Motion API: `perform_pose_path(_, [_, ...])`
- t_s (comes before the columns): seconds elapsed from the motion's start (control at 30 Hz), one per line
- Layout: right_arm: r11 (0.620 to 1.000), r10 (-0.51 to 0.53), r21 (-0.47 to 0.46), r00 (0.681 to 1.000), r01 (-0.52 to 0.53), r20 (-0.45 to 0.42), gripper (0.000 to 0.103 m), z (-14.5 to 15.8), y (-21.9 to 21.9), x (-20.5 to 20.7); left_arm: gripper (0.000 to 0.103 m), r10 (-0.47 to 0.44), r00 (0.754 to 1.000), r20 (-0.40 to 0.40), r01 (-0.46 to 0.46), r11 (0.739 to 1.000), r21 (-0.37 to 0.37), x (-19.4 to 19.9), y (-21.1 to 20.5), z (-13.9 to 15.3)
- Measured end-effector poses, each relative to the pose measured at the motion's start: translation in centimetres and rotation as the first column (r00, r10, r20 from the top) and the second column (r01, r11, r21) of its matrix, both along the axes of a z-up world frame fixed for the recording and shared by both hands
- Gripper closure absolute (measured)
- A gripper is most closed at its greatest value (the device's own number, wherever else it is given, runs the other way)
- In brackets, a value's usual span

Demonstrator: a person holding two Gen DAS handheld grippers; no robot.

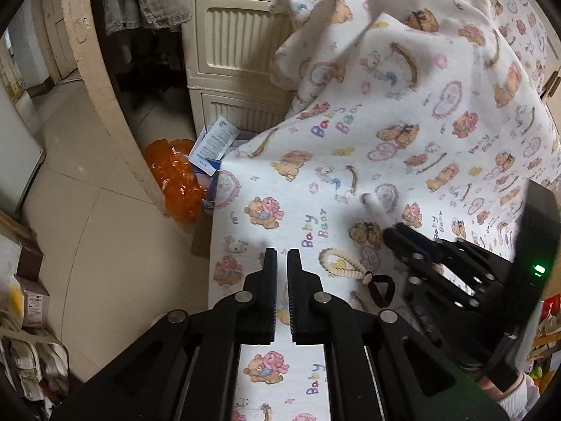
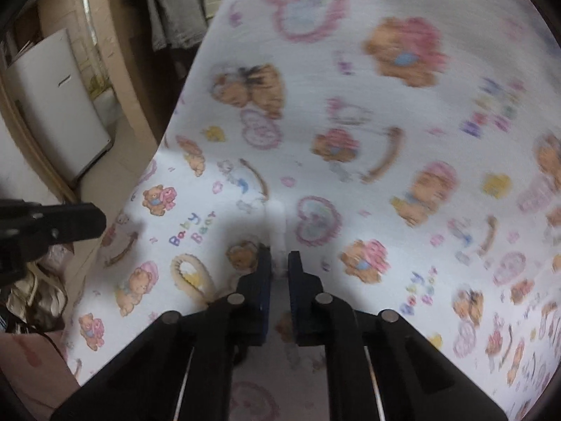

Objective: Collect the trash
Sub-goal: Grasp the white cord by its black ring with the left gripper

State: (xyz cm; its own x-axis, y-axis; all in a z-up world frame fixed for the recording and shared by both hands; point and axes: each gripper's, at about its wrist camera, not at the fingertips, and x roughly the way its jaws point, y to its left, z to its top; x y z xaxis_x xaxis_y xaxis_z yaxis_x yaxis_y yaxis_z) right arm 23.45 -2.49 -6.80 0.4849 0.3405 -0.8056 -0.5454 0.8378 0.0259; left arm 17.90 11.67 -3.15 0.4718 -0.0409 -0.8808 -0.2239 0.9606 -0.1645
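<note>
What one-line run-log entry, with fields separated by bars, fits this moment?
task: collect trash | left gripper: shut, empty, over bear-print sheet | right gripper: shut on white scrap

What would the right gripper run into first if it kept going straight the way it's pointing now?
Most likely the small white crumpled piece standing up from the bear-print sheet, right ahead of the right gripper. It may already sit between the fingertips; blur hides the depth.
</note>
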Motion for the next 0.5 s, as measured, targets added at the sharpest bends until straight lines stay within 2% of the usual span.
perform_pose_path(0.13, [0.996, -0.083, 0.014, 0.996, 0.083, 0.022, 0.095, 1.3, -3.7, -2.3, 0.098, -0.017, 1.0, -0.007, 0.017, 0.999, -0.052, 0.0, -0.3, -0.2])
perform_pose_path(0.2, [0.992, -0.125, 0.021, 0.992, 0.124, 0.024, 0.095, 1.9, -6.2, -3.9, 0.093, -0.03, 0.999, -0.013, 0.028, 0.995, -0.095, 0.1, -0.6, -0.4])
perform_pose_path(0.27, [0.986, -0.166, 0.025, 0.986, 0.165, 0.025, 0.095, 2.3, -8.8, -5.6, 0.082, -0.051, 0.998, -0.026, 0.046, 0.988, -0.145, 0.2, -1.3, -0.8])
perform_pose_path(0.37, [0.972, -0.234, 0.027, 0.972, 0.234, 0.006, 0.095, 3.0, -12.1, -7.7, 0.079, -0.101, 0.994, -0.047, 0.086, 0.965, -0.247, 0.6, -2.7, -1.6])
perform_pose_path(0.43, [0.969, -0.244, 0.053, 0.97, 0.243, 0.005, 0.095, 3.3, -13.8, -9.1, 0.078, -0.119, 0.991, -0.064, 0.099, 0.962, -0.254, 0.7, -3.7, -2.0])
perform_pose_path(0.5, [0.965, -0.256, 0.057, 0.967, 0.254, 0.019, 0.095, 3.2, -14.5, -9.8, 0.077, -0.127, 0.989, -0.079, 0.107, 0.969, -0.224, 0.9, -4.8, -2.5])
